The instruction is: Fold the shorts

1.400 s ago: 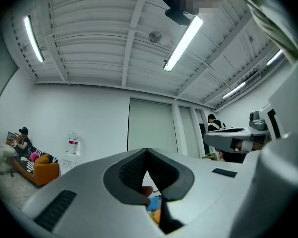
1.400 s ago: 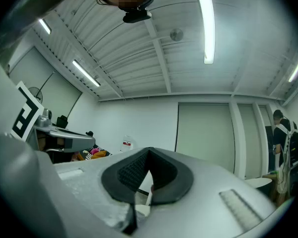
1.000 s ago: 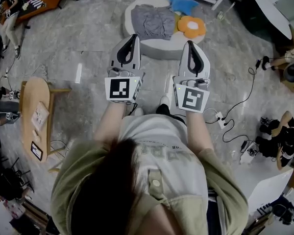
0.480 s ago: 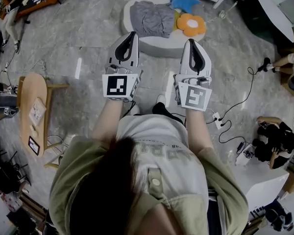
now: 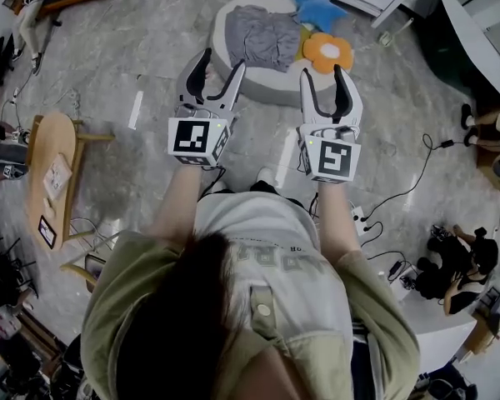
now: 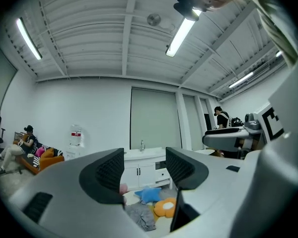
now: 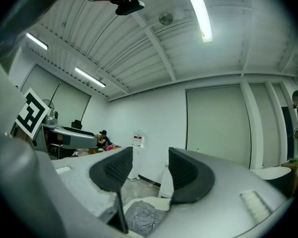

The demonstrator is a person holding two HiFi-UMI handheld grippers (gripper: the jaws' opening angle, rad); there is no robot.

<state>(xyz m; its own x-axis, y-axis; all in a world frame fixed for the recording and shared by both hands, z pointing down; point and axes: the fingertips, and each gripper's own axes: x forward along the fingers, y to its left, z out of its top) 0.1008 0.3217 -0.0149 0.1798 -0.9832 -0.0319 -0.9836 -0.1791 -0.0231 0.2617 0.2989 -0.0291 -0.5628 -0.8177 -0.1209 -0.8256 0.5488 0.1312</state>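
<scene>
Jaws of the left tool [image 5: 222, 61] and right tool [image 5: 322, 73] have just swung apart, empty, edging forward; the shorts [image 5: 262, 36] lie crumpled on the bench [image 5: 271, 87] just ahead, untouched.

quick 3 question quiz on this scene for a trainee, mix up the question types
1. True or false: the grey shorts are already clamped in the left gripper.
2. Which of these lies on the round white pouf with the grey shorts? A) orange flower cushion B) red ball C) folded towel
3. Fill in: the right gripper has its jaws ____.

Key
1. False. Both grippers are short of the pouf; their jaws have just been opening, with nothing between them.
2. A
3. open
</scene>
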